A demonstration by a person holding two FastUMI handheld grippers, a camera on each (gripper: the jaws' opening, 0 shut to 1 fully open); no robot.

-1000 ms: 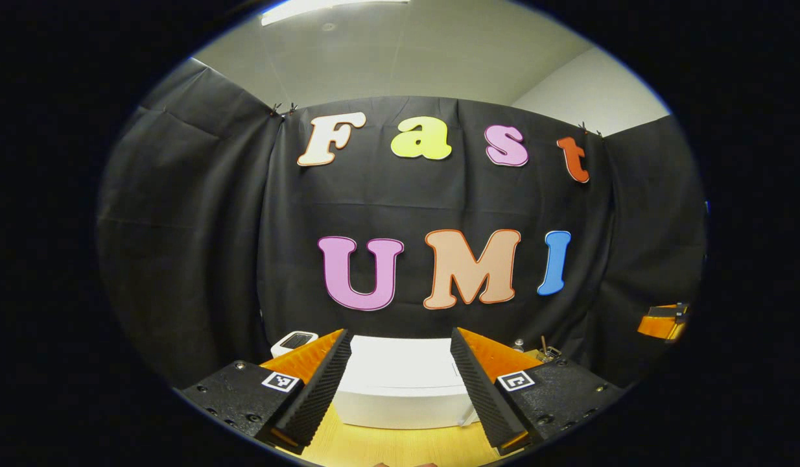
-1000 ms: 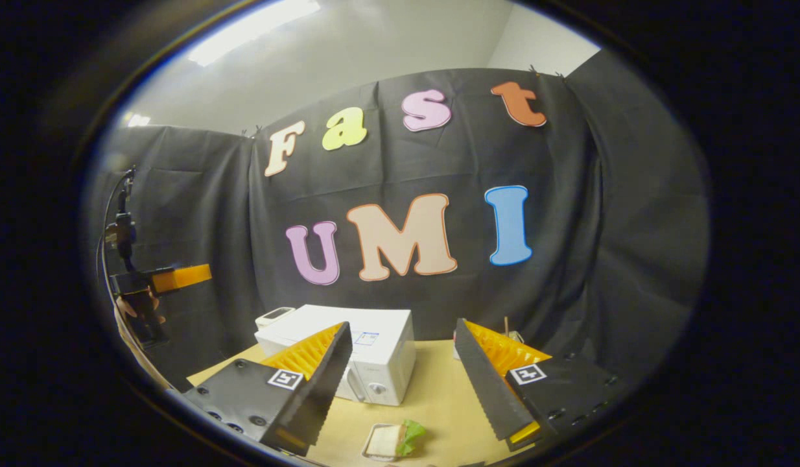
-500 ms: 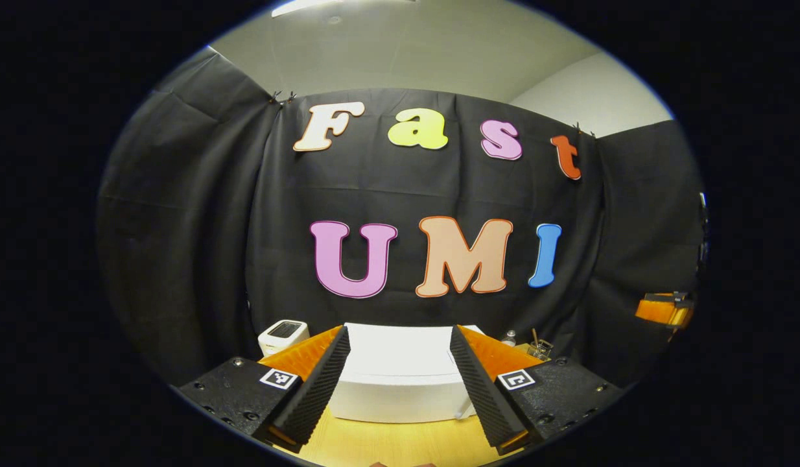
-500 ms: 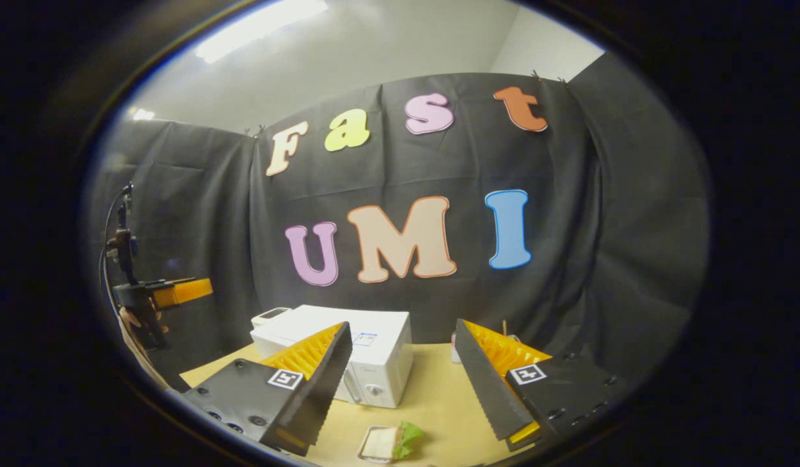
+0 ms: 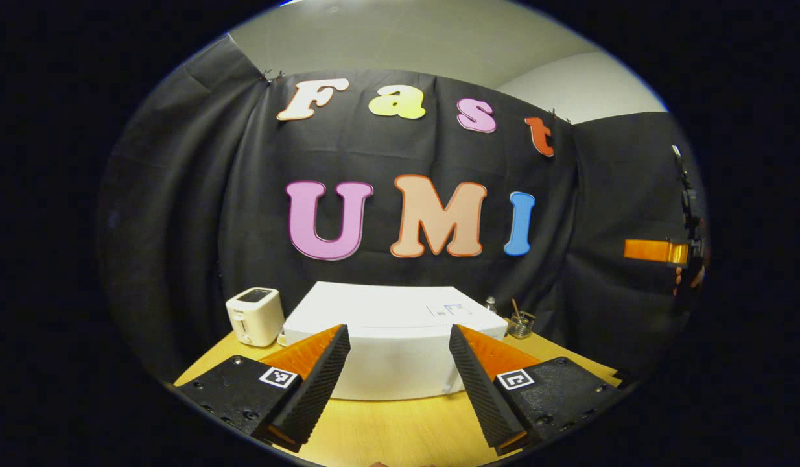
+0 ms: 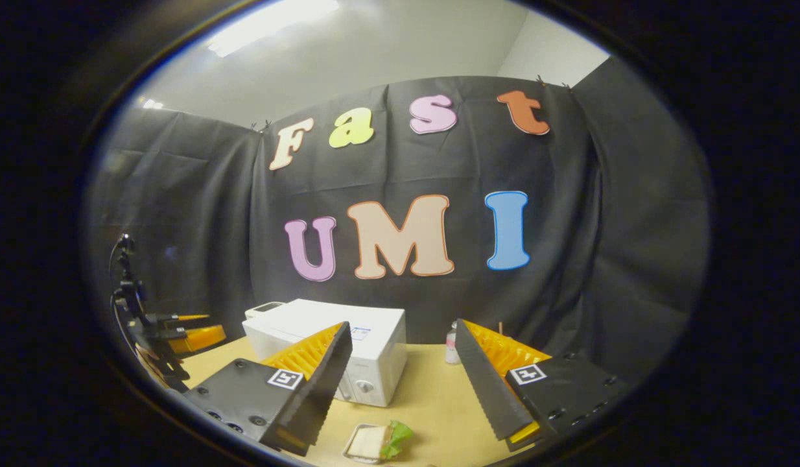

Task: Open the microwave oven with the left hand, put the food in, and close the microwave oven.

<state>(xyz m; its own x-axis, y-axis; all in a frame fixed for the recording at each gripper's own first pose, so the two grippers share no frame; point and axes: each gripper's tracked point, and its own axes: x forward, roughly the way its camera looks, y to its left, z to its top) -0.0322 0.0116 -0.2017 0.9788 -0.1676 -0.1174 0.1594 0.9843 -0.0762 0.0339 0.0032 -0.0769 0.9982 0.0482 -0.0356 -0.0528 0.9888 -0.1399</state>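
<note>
The left gripper (image 5: 399,379) has dipped lower toward the white microwave oven (image 5: 393,337) on the counter (image 5: 400,428), jaws wide and empty. The right gripper (image 6: 400,383) hangs open above the sandwich (image 6: 374,442). The door looks still closed.

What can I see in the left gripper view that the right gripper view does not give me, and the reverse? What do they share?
Left gripper view: a glass jar with sticks at the back of the table, and the whole front of the toaster. Right gripper view: the food tray lying on the table, and the control knob of the microwave. Shared: the white microwave, and the other gripper far off at the side. The left hand-held gripper and the right hand-held gripper are both open and hold nothing.
</note>
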